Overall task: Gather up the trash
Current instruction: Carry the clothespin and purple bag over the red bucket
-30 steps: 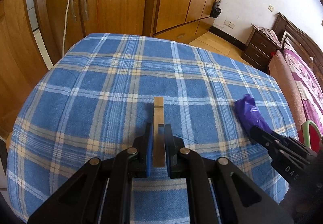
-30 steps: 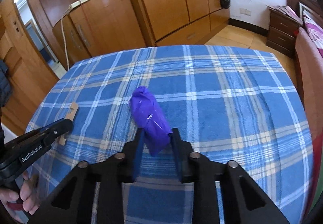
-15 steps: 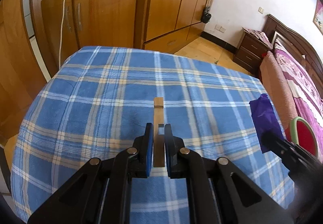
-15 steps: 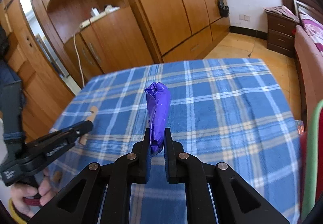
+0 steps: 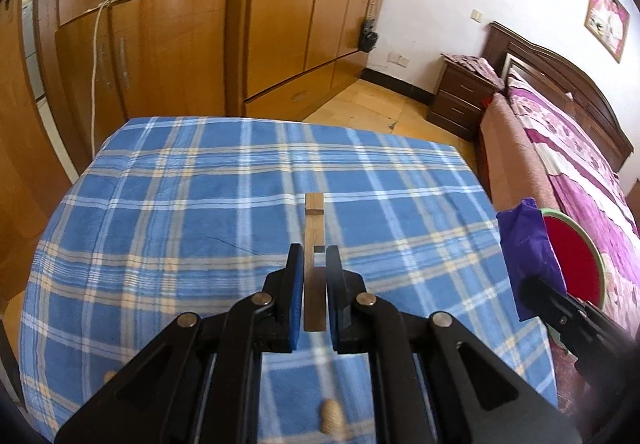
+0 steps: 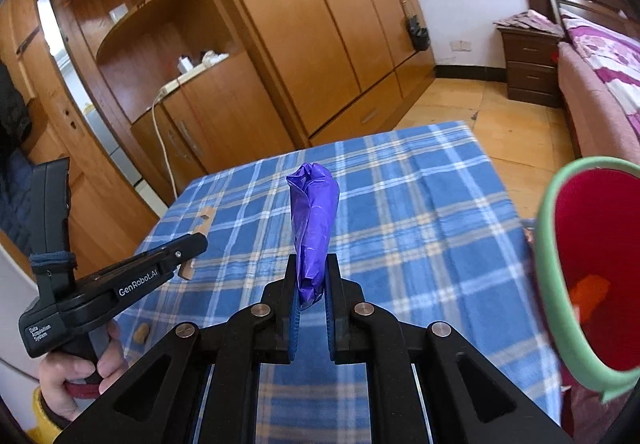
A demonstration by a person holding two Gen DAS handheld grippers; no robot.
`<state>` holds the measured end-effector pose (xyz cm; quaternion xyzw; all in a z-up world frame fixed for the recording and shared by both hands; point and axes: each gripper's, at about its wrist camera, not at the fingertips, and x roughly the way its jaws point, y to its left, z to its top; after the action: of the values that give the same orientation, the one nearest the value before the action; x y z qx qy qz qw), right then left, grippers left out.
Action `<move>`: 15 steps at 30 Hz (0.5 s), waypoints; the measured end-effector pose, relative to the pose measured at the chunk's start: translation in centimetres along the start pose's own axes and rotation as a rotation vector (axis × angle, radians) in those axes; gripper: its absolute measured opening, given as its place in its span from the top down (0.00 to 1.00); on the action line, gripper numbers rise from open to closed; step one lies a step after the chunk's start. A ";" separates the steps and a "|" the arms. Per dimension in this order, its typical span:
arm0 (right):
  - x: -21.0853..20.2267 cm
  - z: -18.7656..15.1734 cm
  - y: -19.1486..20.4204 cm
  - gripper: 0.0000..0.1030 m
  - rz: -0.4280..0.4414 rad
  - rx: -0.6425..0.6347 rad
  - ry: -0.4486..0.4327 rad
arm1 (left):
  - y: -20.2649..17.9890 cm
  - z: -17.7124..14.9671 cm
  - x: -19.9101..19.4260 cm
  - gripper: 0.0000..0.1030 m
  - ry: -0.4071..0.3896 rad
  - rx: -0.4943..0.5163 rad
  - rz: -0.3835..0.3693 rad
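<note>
My left gripper point(image 5: 314, 258) is shut on a flat wooden stick point(image 5: 313, 232), which pokes forward above the blue plaid tablecloth point(image 5: 180, 212). In the right wrist view my right gripper point(image 6: 311, 268) is shut on a crumpled purple plastic wrapper point(image 6: 312, 216) that stands upright between the pads. The left gripper point(image 6: 192, 244) shows there too, at the left, with the wooden stick point(image 6: 204, 218) in it. A red bin with a green rim point(image 6: 588, 276) stands off the table's right edge, close to the right gripper. The purple wrapper point(image 5: 528, 256) and the bin point(image 5: 576, 256) also show at the right of the left wrist view.
Two peanut shells point(image 5: 330, 414) point(image 6: 141, 333) lie near the table's front edge. Orange scrap point(image 6: 590, 290) sits inside the bin. Wooden wardrobes point(image 5: 300, 12) stand behind the table, and a bed point(image 5: 560, 164) and nightstand point(image 5: 460, 100) to the right. A hand point(image 6: 76, 376) holds the left gripper's handle.
Both grippers rose off the cloth with their loads. The right jaws closed onto the purple wrapper and carried it rightward, and the red bin came into view.
</note>
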<state>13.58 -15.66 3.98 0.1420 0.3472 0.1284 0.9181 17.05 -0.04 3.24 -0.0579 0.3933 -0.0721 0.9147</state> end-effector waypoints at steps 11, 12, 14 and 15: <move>-5.7 -1.7 -4.1 0.90 -0.059 0.084 -0.084 | -5.8 -1.0 -1.8 0.90 -0.007 0.088 -0.078; -6.2 -1.8 -4.5 0.90 -0.066 0.094 -0.092 | -6.6 -1.1 -2.0 0.90 -0.007 0.101 -0.088; -7.0 -2.1 -5.3 0.90 -0.076 0.112 -0.107 | -7.6 -1.2 -2.1 0.90 -0.004 0.118 -0.103; -7.4 -2.3 -5.7 0.90 -0.083 0.122 -0.113 | -8.4 -1.3 -2.1 0.90 -0.002 0.132 -0.114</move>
<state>7.47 -23.05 4.78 0.1899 0.3074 0.0607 0.9305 13.90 -8.00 5.24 -0.0199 0.3830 -0.1499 0.9113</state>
